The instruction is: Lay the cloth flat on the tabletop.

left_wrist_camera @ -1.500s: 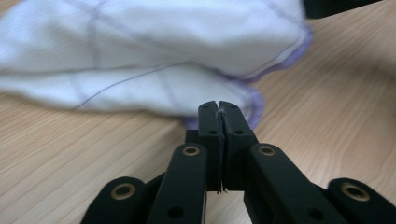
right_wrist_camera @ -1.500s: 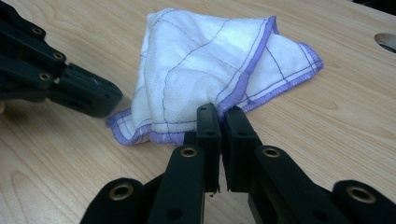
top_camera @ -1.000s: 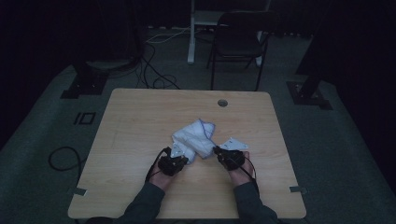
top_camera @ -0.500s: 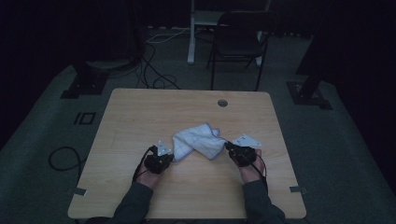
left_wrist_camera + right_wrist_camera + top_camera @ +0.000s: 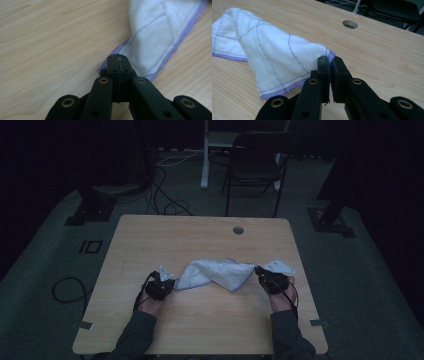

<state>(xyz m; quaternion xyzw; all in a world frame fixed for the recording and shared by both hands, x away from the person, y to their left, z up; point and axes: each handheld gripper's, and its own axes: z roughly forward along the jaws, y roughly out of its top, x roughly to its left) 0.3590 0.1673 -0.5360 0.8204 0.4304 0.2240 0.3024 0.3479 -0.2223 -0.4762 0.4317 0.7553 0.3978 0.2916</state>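
A white cloth [image 5: 215, 273] with a purple hem and thin stitched lines lies stretched across the middle of the wooden table [image 5: 200, 235], twisted between the two hands. My left gripper [image 5: 170, 282] is shut on the cloth's left corner; in the left gripper view the cloth [image 5: 160, 32] runs away from the pinched jaws of the gripper [image 5: 119, 60]. My right gripper [image 5: 259, 271] is shut on the opposite corner, slightly above the tabletop. In the right gripper view the cloth [image 5: 269, 52] hangs leftwards from the gripper [image 5: 329, 60].
A round cable hole [image 5: 238, 230] sits near the table's far edge, also in the right gripper view as the hole [image 5: 350, 24]. A dark chair [image 5: 255, 167] and a white post [image 5: 205, 155] stand behind the table. Cables [image 5: 165, 195] lie on the floor.
Both hands have moved apart, the left leftwards and the right rightwards. The cloth, bunched in a heap a second ago, is now pulled out long between them.
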